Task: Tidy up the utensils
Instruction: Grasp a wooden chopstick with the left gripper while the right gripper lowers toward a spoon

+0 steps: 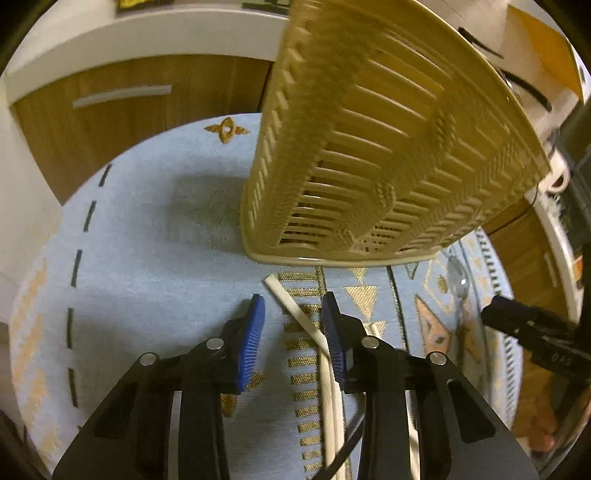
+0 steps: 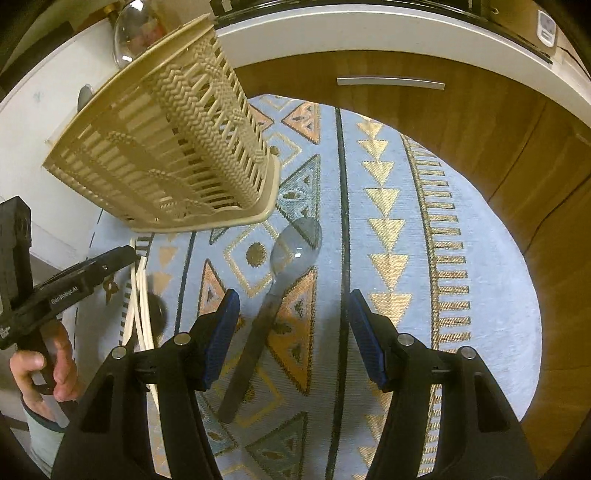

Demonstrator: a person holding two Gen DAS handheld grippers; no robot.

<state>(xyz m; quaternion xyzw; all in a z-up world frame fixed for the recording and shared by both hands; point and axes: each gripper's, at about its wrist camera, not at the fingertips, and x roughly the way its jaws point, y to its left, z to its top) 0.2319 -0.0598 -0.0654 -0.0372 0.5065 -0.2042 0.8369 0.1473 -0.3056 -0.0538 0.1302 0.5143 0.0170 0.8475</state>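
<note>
A beige slatted basket (image 1: pixel 373 155) stands on the patterned blue rug; it also shows in the right wrist view (image 2: pixel 173 147). Pale chopsticks (image 1: pixel 295 310) lie on the rug in front of it and run back between the fingers of my open left gripper (image 1: pixel 293 314); they touch neither pad that I can see. They also show in the right wrist view (image 2: pixel 142 295). A metal spoon (image 2: pixel 288 254) lies on the rug, its handle between the fingers of my open right gripper (image 2: pixel 291 310). In the left wrist view the spoon (image 1: pixel 458 280) lies at the right.
Wooden cabinet doors with metal handles (image 2: pixel 391 82) and a white counter edge (image 1: pixel 147 33) ring the rug (image 2: pixel 461 295). The person's hand (image 2: pixel 44 369) holds the left gripper at the left of the right wrist view. The right gripper's finger (image 1: pixel 517 317) shows at the right of the left wrist view.
</note>
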